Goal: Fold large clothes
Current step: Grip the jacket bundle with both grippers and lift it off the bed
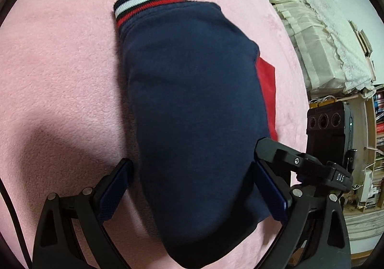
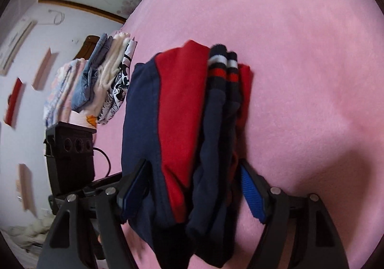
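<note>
A folded navy sweatshirt [image 1: 192, 100] lies on the pink blanket [image 1: 60, 64], its striped navy, white and red cuff [image 1: 144, 4] at the far end. The left gripper [image 1: 192, 173] is open, one finger on each side of the bundle's near end. In the right wrist view the same sweatshirt [image 2: 182, 125] shows a red panel and two striped cuffs [image 2: 223, 64]. The right gripper [image 2: 192, 173] is open and straddles it, with a thin gap showing at the right blue pad [image 2: 252, 192].
A pile of folded clothes [image 2: 96, 81] sits at the blanket's left edge. The other tool's black body [image 1: 319, 168] is close on the right. Cream covered bedding [image 1: 312, 28] and bookshelves [image 1: 379, 137] lie beyond the blanket [image 2: 300, 52].
</note>
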A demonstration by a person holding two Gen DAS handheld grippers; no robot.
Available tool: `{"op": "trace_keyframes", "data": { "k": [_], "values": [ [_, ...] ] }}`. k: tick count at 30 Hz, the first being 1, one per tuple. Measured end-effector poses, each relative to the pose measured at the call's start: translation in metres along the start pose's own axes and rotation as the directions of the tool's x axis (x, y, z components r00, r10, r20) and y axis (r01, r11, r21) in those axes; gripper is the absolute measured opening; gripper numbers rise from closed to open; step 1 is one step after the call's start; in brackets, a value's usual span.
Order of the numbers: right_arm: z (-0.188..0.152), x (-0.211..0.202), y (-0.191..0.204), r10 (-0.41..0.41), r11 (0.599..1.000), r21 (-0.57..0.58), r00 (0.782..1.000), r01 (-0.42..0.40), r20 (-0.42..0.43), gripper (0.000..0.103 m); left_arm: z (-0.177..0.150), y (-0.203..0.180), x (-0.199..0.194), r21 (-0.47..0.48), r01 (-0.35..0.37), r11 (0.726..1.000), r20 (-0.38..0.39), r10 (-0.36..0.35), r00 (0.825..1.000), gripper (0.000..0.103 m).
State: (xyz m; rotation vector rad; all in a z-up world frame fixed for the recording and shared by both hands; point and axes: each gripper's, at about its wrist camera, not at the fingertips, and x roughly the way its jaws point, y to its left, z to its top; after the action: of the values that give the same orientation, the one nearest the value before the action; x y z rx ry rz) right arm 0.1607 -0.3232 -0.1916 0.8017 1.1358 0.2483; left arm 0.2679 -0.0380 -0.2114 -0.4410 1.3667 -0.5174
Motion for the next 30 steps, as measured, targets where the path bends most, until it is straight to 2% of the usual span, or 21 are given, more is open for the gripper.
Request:
{"op": "trace_keyframes", "data": {
  "k": [3,4,5,7,10,13,19,26,30],
  "values": [
    [0.000,0.000,0.002,-0.002,1.000,0.001,1.000,0.002,0.003,0.071,0.003,-0.009,0.006,0.017,-0.022,1.000,0.010,0.022,1.000,0.098],
    [-0.001,-0.001,0.004,0.001,1.000,-0.004,1.000,-0.001,0.010,0.058,0.003,-0.012,0.006,0.021,-0.030,0.999,0.019,0.029,0.999,0.097],
    [-0.002,-0.002,0.006,0.021,1.000,-0.002,1.000,-0.021,0.015,0.047,0.002,-0.014,0.005,0.025,-0.040,0.999,0.033,0.039,0.999,0.088],
    [-0.004,-0.004,0.009,0.007,1.000,-0.005,0.999,-0.007,0.034,0.038,0.002,-0.018,0.001,0.036,-0.024,0.999,0.063,0.022,0.998,0.074],
    [-0.007,-0.010,0.013,-0.005,1.000,-0.017,0.998,0.006,0.067,0.032,0.000,-0.027,-0.007,0.054,-0.046,0.997,0.097,0.041,0.994,0.063],
    [-0.013,-0.017,0.026,-0.034,0.999,-0.036,0.994,0.038,0.105,0.030,-0.006,-0.041,-0.019,0.075,-0.076,0.994,0.130,0.066,0.989,0.057],
    [-0.037,-0.040,0.067,-0.058,0.992,-0.097,0.986,0.074,0.157,0.028,-0.022,-0.064,-0.062,0.102,-0.081,0.992,0.169,0.063,0.984,0.057],
    [-0.078,-0.065,0.132,-0.044,0.984,-0.161,0.981,0.075,0.189,0.027,-0.056,-0.085,-0.130,0.113,-0.082,0.990,0.222,0.055,0.974,0.057],
    [-0.096,-0.070,0.177,-0.030,0.977,-0.199,0.980,0.070,0.197,0.027,-0.073,-0.082,-0.178,0.114,-0.088,0.990,0.256,0.056,0.965,0.057]
  ]
}}
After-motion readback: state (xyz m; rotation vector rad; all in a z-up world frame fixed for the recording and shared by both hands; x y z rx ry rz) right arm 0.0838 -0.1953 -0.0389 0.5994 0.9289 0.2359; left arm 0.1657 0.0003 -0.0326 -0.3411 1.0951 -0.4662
